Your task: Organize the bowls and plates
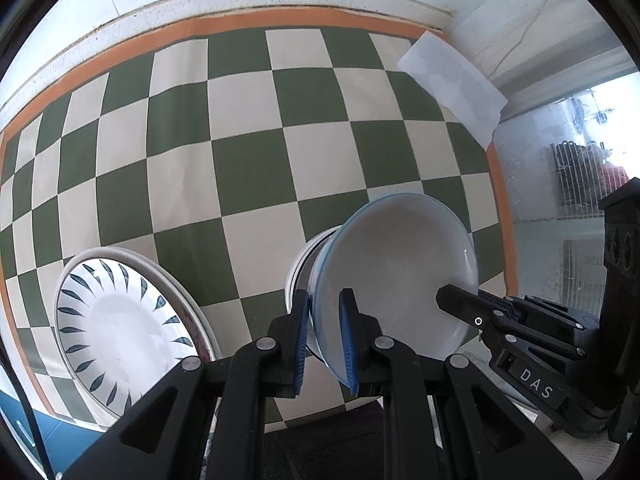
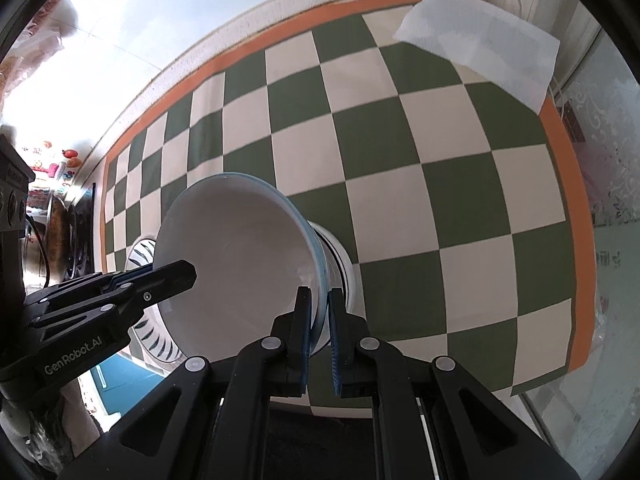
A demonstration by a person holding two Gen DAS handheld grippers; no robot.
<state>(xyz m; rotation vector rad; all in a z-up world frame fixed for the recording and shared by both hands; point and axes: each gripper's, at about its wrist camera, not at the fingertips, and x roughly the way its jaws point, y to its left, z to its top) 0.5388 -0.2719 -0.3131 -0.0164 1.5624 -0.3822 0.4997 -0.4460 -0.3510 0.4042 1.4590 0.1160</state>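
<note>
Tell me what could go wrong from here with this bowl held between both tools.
Both the left tool and right tool pinch only the thin rim of the white bowl, so it could slip or tip. Another bowl sits close beneath it; lowering off-centre might knock or chip it.
</note>
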